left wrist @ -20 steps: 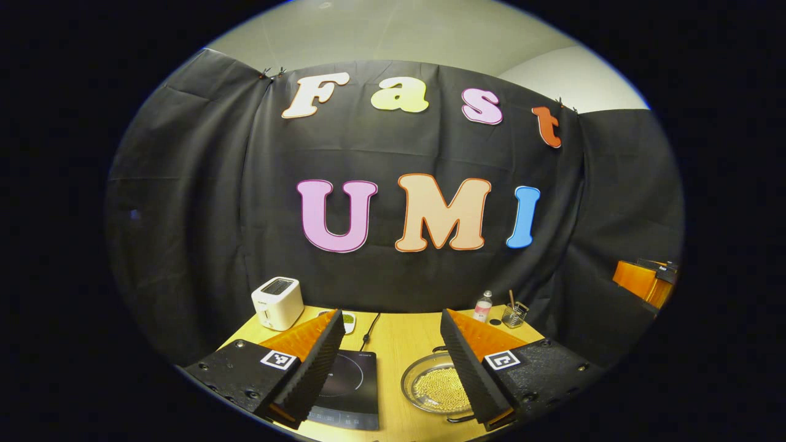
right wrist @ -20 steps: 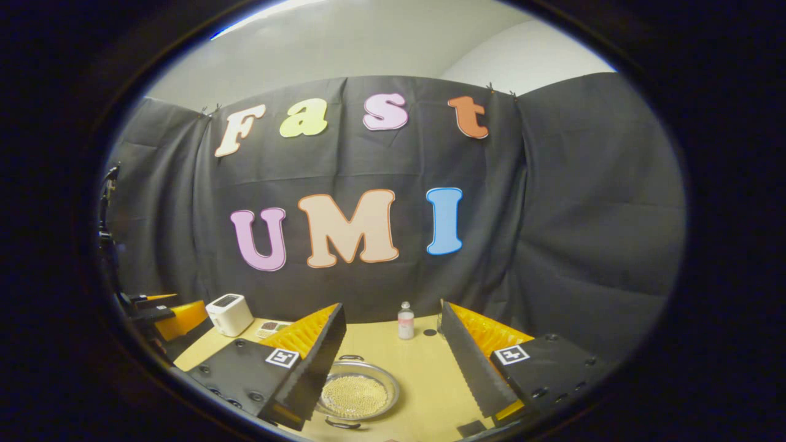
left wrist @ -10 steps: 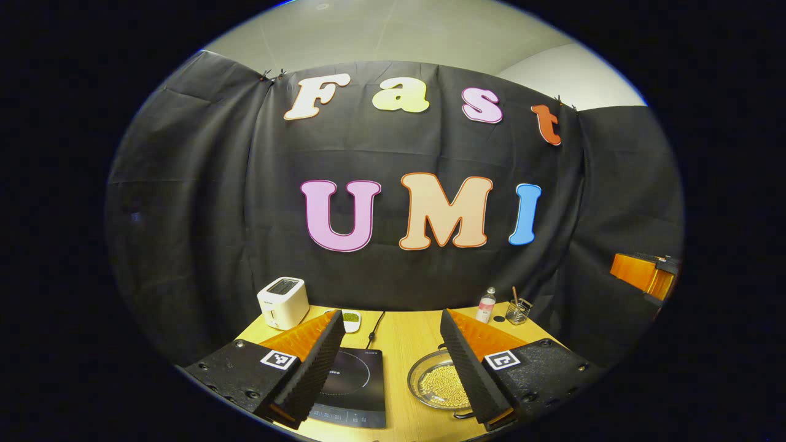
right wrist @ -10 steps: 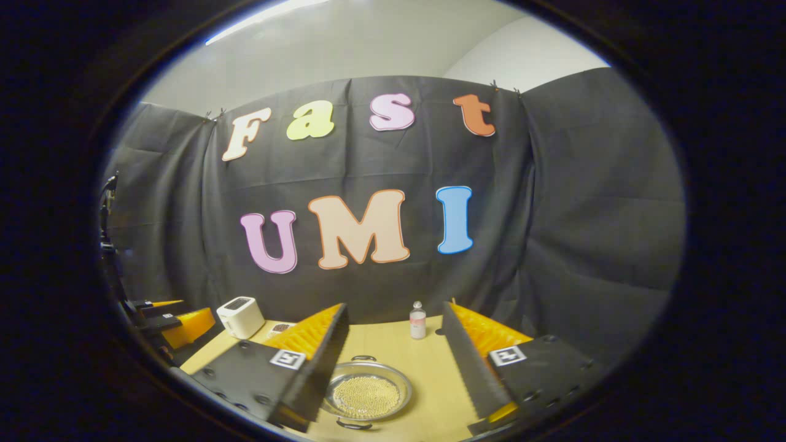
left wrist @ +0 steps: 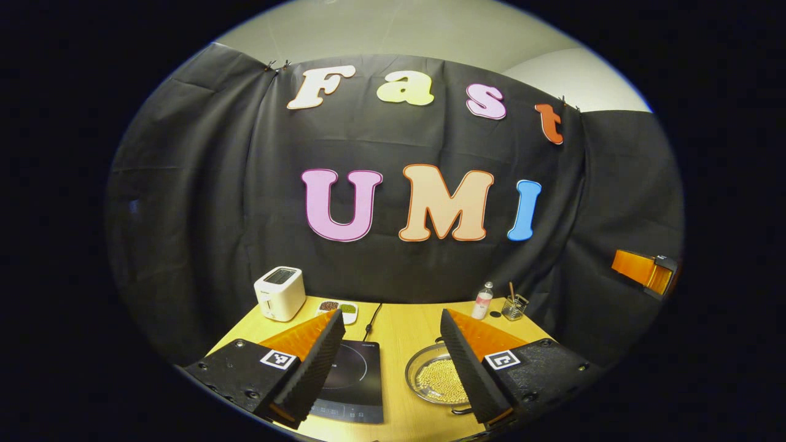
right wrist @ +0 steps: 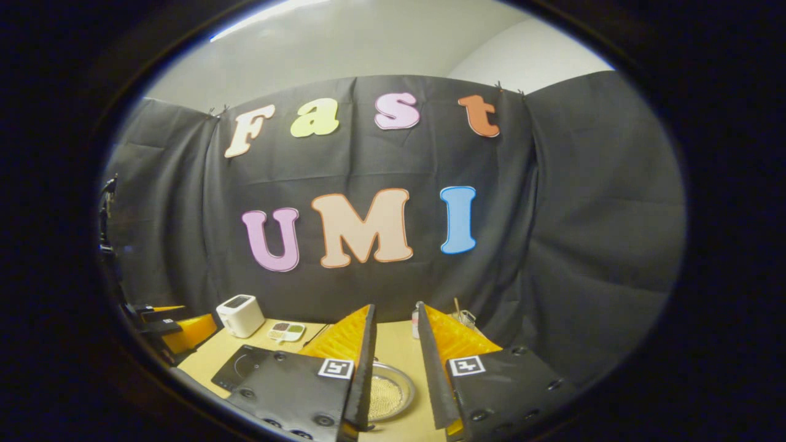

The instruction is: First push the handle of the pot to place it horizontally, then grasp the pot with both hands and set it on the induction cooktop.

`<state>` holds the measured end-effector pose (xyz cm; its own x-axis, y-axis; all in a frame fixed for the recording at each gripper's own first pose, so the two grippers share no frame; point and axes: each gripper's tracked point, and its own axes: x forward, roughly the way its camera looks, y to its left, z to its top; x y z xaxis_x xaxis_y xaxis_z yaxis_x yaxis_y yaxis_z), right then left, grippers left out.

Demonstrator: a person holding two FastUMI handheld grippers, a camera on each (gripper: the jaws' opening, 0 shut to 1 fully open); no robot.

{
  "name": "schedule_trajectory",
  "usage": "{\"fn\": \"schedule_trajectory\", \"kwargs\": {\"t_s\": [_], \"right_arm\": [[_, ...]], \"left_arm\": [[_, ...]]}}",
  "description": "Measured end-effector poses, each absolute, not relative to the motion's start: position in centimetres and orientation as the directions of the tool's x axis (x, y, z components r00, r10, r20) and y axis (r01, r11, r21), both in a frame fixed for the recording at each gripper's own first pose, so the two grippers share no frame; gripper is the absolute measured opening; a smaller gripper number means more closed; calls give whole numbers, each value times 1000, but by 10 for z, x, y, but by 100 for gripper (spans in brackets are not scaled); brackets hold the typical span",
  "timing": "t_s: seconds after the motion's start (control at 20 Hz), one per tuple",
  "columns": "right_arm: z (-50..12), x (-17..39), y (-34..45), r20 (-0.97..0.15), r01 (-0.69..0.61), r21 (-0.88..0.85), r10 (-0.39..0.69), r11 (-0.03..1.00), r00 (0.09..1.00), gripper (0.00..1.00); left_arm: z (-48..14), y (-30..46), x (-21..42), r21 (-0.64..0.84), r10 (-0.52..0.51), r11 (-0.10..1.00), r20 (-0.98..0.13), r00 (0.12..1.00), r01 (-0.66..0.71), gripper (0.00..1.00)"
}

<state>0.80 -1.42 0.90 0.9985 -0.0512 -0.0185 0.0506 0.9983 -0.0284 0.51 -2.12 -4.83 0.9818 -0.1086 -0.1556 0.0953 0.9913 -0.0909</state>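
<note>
A shallow metal pot (left wrist: 437,379) holding pale beads sits on the wooden table, right of the black induction cooktop (left wrist: 353,374). One pot handle points toward me and the other points away. My left gripper (left wrist: 391,313) is open above the table's near edge, with the cooktop behind one finger and the pot behind the other. In the right gripper view the pot (right wrist: 387,396) shows in the slit between the fingers, below them. My right gripper (right wrist: 394,305) is narrowed to a small gap with nothing in it. The cooktop (right wrist: 236,365) lies to its left.
A white toaster (left wrist: 279,293) stands at the back left beside a small dish of beans (left wrist: 339,307). A small bottle (left wrist: 482,302) and a glass holder (left wrist: 514,307) stand at the back right. The cooktop's cord runs toward the rear of the table (left wrist: 399,325).
My right gripper's fingers have drawn much closer together and that view has swung right. The left gripper stays open and has pulled back slightly. The pot has not moved.
</note>
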Motion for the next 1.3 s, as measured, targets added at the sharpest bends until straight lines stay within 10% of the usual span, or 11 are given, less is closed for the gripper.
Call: {"fn": "schedule_trajectory", "kwargs": {"t_s": [0.3, 0.45, 0.5, 0.8, 1.3], "right_arm": [[-19, 12, 25, -70, -31, -34, 29, 999, 997, 42], [-41, 13, 44, -99, -51, 3, 51, 999, 994, 2], [-54, 15, 52, -126, -69, 21, 71, 997, 989, 14], [-134, 11, 80, -275, -109, 26, 112, 994, 955, 2], [-248, -4, 105, -537, -103, 115, 149, 988, 830, 11]], "left_arm": [[-55, -1, 2, -76, -78, 995, -162, 984, 66, 92], [-59, 13, -1, -57, -59, 997, -165, 985, 50, 96], [-59, 18, -2, -48, -52, 998, -162, 985, 45, 95], [-62, 40, -8, -5, -34, 999, -151, 988, 34, 96], [-77, 57, -12, -8, -45, 999, -152, 987, 44, 95]]}}
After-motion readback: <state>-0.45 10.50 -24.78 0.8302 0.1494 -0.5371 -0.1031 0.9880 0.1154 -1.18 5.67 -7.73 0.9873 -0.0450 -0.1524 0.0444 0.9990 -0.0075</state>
